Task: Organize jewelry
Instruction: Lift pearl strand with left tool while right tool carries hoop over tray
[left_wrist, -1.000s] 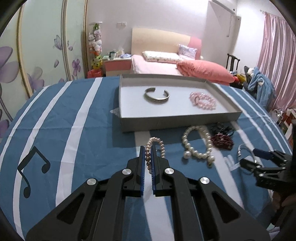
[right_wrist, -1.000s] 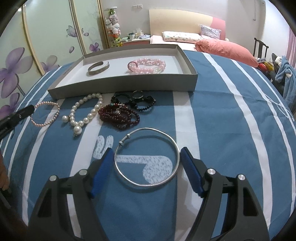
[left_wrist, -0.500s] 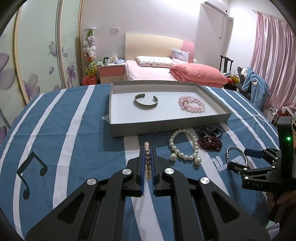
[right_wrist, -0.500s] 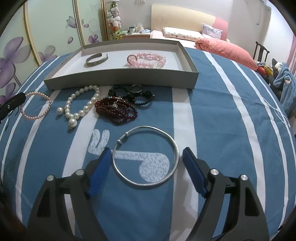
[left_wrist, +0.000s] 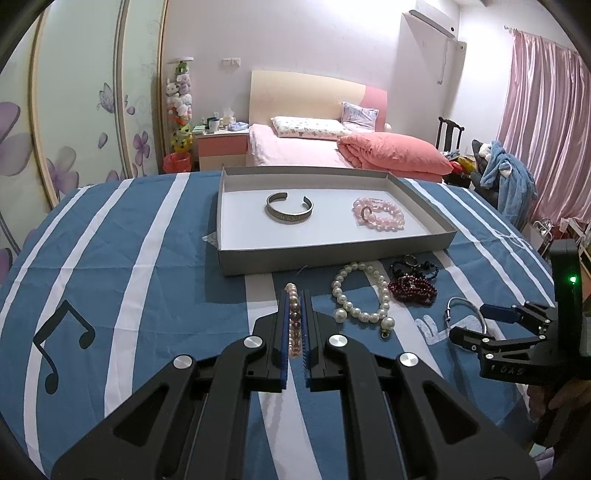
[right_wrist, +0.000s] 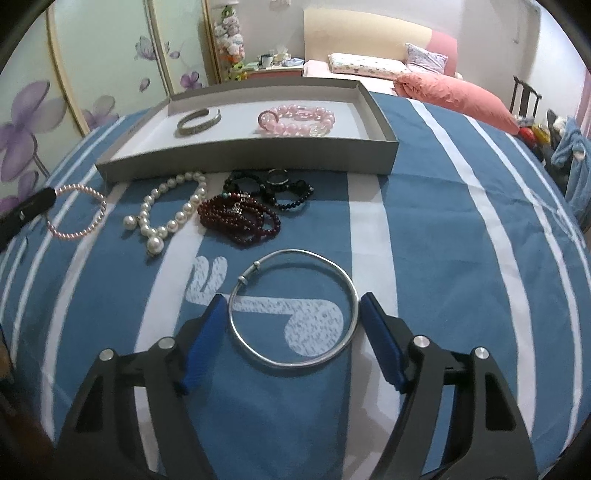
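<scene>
I judge the silver bangle (right_wrist: 293, 308) stiff, light and slick; it lies flat on the striped cloth (right_wrist: 443, 229) in front of the tray (right_wrist: 258, 157), and I would take it across its rim, 1 pad on each side. My right gripper (right_wrist: 291, 343) straddles it, jaws spread and just closing in, pads beside the rim but not yet pressing. The pink pearl bracelet (left_wrist: 294, 320) looks soft and limp, apt to swing. My left gripper (left_wrist: 294, 334) is pressed together, pinching 1 side of it. The tray holds 2 pieces: a cuff (left_wrist: 290, 207) and pink beads (left_wrist: 378, 214).
</scene>
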